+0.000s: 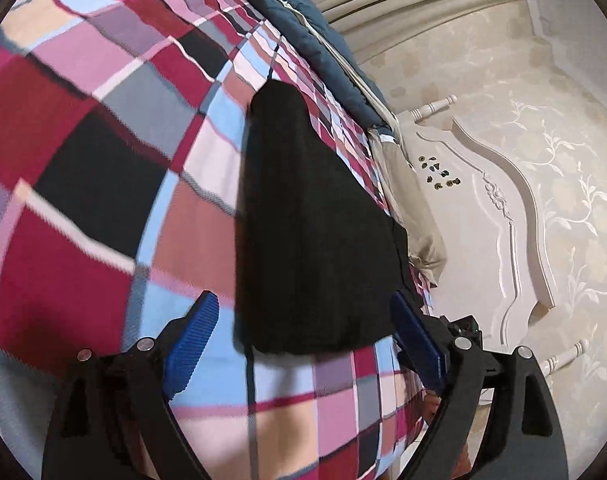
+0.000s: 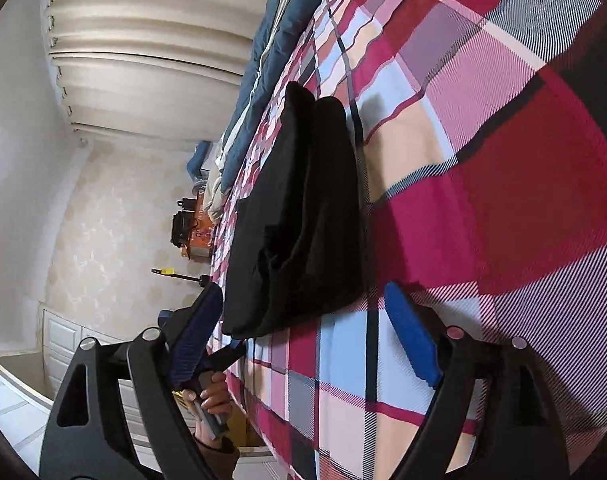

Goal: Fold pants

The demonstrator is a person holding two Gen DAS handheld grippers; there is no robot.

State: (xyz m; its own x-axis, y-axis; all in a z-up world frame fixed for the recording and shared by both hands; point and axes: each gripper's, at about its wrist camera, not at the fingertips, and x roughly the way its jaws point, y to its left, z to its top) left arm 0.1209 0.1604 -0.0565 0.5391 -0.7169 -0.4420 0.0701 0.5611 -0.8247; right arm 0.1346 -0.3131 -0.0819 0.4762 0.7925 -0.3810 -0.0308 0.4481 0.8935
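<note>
**Folded black pants on a plaid bed, both grippers open and clear**

From the left wrist camera, we see the left gripper [image 1: 303, 320] with its blue fingers [image 1: 193, 340] spread wide and nothing between them. The black pants [image 1: 311, 240] lie folded into a long, narrow bundle on the plaid bedspread [image 1: 103, 160], their near edge just beyond the fingertips. To the left, the bedspread lies wide and bare. On the right, the bed edge runs close beside the pants, with a white carved headboard [image 1: 503, 220] beyond it.

From the right wrist camera, we see the right gripper [image 2: 307, 320] likewise spread wide and holding nothing. The pants [image 2: 303, 220] lie ahead near the bed's left edge, with bare bedspread [image 2: 483, 160] to the right. A hand [image 2: 211, 396] grips a handle below that edge.
</note>
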